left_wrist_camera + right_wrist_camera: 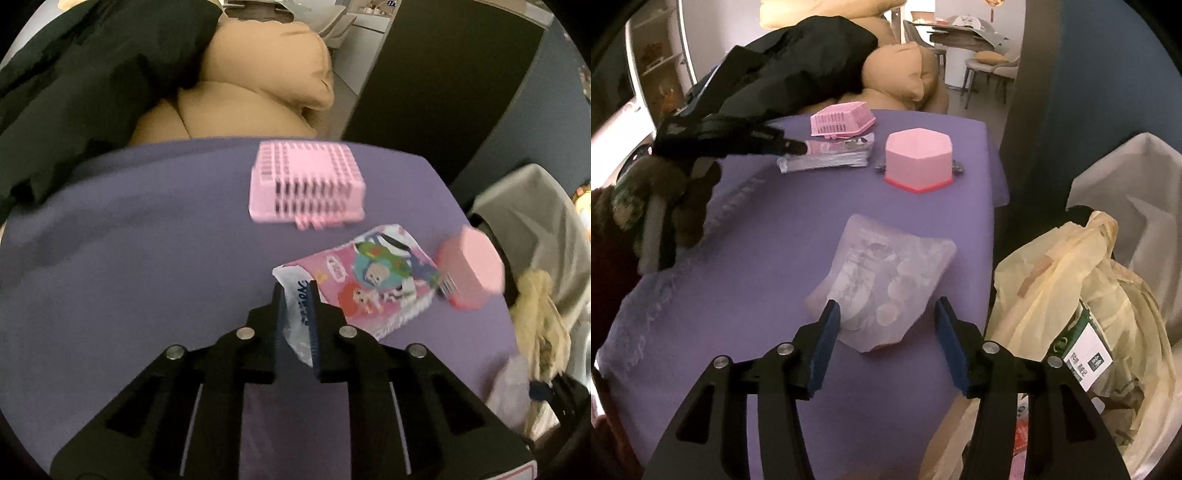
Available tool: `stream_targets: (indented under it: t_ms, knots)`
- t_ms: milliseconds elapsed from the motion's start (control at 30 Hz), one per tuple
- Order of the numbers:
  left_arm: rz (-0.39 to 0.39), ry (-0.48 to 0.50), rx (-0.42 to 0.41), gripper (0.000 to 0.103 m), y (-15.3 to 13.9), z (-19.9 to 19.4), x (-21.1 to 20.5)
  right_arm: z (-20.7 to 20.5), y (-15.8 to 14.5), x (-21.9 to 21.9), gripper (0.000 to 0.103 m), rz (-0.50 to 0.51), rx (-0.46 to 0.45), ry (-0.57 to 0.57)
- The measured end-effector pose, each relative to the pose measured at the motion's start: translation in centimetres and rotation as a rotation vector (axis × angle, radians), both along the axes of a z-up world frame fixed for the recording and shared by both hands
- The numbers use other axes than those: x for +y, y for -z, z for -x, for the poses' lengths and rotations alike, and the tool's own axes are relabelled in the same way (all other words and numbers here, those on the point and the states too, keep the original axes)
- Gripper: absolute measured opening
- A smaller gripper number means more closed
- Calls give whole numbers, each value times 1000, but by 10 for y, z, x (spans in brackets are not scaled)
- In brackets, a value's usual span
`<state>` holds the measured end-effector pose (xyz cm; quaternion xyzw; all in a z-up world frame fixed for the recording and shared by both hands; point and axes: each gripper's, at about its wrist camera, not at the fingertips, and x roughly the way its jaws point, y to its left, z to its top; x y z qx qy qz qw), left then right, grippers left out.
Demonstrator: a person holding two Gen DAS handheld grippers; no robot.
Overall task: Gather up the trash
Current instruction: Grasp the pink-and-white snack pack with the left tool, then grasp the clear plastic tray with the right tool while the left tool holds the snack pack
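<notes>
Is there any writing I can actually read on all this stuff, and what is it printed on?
None can be quoted with confidence.
Cartoon wrapper held in the left gripper: blue letters and small ovals, too blurred to read.
White label on the green box inside the yellow bag: a round logo and what look like Chinese characters, too small to make out.
Translucent pouch before the right gripper: faint print, unreadable.

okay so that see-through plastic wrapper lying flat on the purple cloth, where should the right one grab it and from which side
Take the translucent wrapper by its near edge, the narrow end that points at the right hand-held gripper. It lies flat on the purple cloth, so coming straight down would likely only press on it. Come in low from the near side with the jaws open, as they are, and pinch that end where it looks slightly raised.
</notes>
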<state>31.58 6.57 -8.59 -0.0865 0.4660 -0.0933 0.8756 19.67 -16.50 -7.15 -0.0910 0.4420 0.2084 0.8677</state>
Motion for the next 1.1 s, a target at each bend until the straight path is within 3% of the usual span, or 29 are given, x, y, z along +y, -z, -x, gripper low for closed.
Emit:
stream_targets:
  t_ms: [300, 367, 400, 433, 533, 667, 867, 900, 967, 1100]
  knots:
    - [40, 14, 22, 10, 0, 98, -1, -11, -2, -13, 51, -133, 25, 73]
    - [43, 12, 22, 11, 0, 112, -1, -14, -2, -9, 45, -107, 8, 99]
    - [43, 10, 19, 11, 0, 118, -1, -14, -2, -7, 34, -79, -2, 109]
    - [43, 8, 15, 12, 0, 121, 0, -14, -2, -3, 22, -60, -5, 96]
    - [46, -7, 6, 13, 1, 122, -1, -7, -4, 2, 12, -51, -13, 54]
    - [49, -11, -5, 21, 0, 118, -5, 6, -9, 1, 9, -35, -31, 24]
    - [27, -12, -25, 23, 1, 117, -10, 17, -17, -15, 7, -77, -24, 45]
    - [23, -10, -27, 23, 1, 118, -11, 19, -20, -18, 6, -88, -25, 48]
    - [19, -10, -26, 9, 1, 118, -11, 22, -24, -22, 6, -108, -25, 49]
    - [38, -19, -54, 7, -10, 124, -8, 30, -36, -26, 5, -129, -46, 46]
